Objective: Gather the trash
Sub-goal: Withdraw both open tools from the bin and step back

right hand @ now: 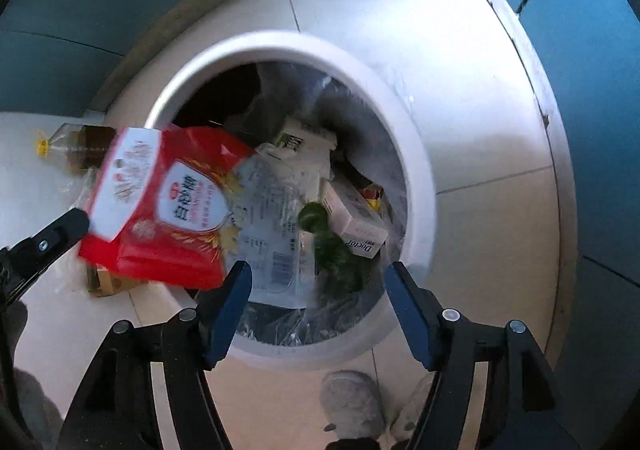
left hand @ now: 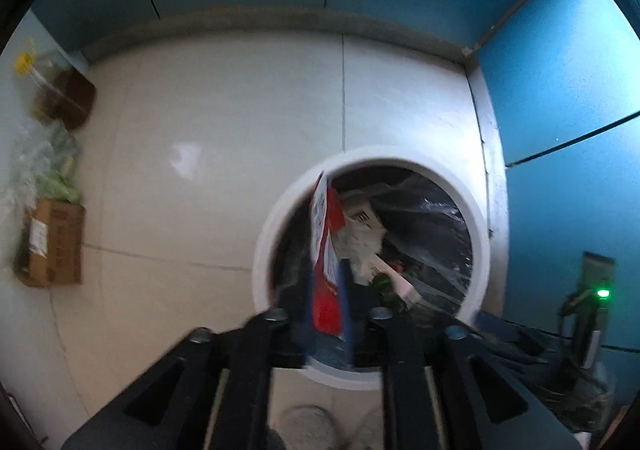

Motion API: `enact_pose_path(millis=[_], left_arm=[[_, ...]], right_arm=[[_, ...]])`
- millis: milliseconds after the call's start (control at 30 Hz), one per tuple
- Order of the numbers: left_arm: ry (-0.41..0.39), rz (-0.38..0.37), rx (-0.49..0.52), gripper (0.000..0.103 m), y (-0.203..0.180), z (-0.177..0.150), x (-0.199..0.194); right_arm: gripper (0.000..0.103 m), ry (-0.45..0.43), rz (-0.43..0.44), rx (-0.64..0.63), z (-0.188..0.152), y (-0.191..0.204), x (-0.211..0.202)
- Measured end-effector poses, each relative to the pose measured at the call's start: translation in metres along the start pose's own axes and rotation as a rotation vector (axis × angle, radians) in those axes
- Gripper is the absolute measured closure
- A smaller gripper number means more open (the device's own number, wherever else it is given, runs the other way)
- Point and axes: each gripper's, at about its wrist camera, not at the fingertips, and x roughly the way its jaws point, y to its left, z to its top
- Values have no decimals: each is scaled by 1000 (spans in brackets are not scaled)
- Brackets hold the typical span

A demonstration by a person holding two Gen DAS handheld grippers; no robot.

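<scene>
1. We are holding a red bag (right hand: pixel 160 206) in the left gripper (left hand: pixel 328 320), pinched by its lower edge, over the white bin (right hand: pixel 416 178).
2. The bag is hanging partly across the bin's rim; in the left view it is dangling edge-on above the trash inside.
3. We are keeping the right gripper (right hand: pixel 318 282) wide and empty above the bin's mouth.
4. The bag looks like thin, soft film: light, floppy and probably slippery, so an edge pinch suits it best.
5. An oil bottle (right hand: pixel 76 148) and a carton (left hand: pixel 52 246) are waiting on the floor; those look stiffer and heavier.
</scene>
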Motion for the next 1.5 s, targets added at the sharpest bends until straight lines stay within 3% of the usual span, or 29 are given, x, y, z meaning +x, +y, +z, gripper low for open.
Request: enact_pose_path(millis=[33,67,100,233,400,567,833,1100,1233,1367,1500], left_arm=[[-8,15,8,53,0,0,-4],[-12,28,13,8,0,-1,-7],[-19,41,15,0,-1,-3,-12],[-37,113,13,0,-7,-19,-34],[-69,188,12,0,-21,-44,-89],[-116,202,-13,0,-34,-71,-179],[-208,180,-58,0,-49,-119,-345],[-328,145,-47,0,-45,-172,-509],[-363,87,-14,0,-48,-200,-578],[-368,-3,26,0,-50,-229,-623],[-358,-78,40,0,-50,-251,-652]], right_arm=[[17,-15,-26,-21,-2,1,-8],[7,-37,-58,-51,-6,4,-19],[4,-54,-92,-74,-7,7,-27],[1,-122,-202,-138,-22,23,-70],[0,-169,-242,-153,-45,33,-136],[0,-224,-240,-184,-78,49,-235],[0,-360,-263,-284,-164,90,-421],[0,-442,-192,-278,-257,113,-572],[0,-440,-96,-260,-309,121,-632],[0,-460,9,-222,-361,121,-684],[0,-489,41,-229,-404,123,-722]])
